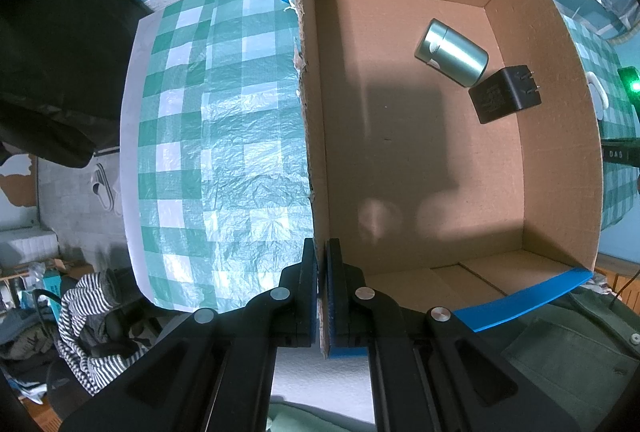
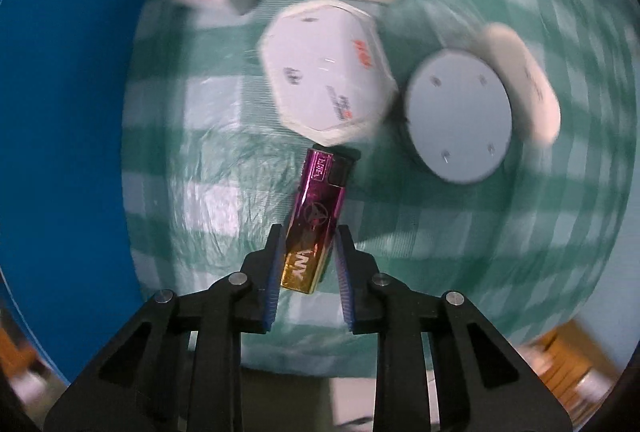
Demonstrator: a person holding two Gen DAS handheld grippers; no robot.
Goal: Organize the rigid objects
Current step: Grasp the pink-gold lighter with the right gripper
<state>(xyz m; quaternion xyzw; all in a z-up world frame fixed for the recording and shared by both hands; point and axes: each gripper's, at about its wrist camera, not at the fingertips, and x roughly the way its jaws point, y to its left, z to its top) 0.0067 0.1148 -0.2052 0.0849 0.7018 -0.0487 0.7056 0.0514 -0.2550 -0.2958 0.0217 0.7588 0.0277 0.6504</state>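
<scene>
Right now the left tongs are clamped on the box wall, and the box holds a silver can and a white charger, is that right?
Nearly. The left wrist view shows the left tongs clamped on the box wall, and a silver can inside, but the charger beside it is black, not white.

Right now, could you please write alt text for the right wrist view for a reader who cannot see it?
The right gripper points down with its fingers on either side of a purple-and-gold lighter lying on a green checked tablecloth. Beyond it, blurred, sit white chargers, a round grey disc and a blue box wall at the left.
</scene>
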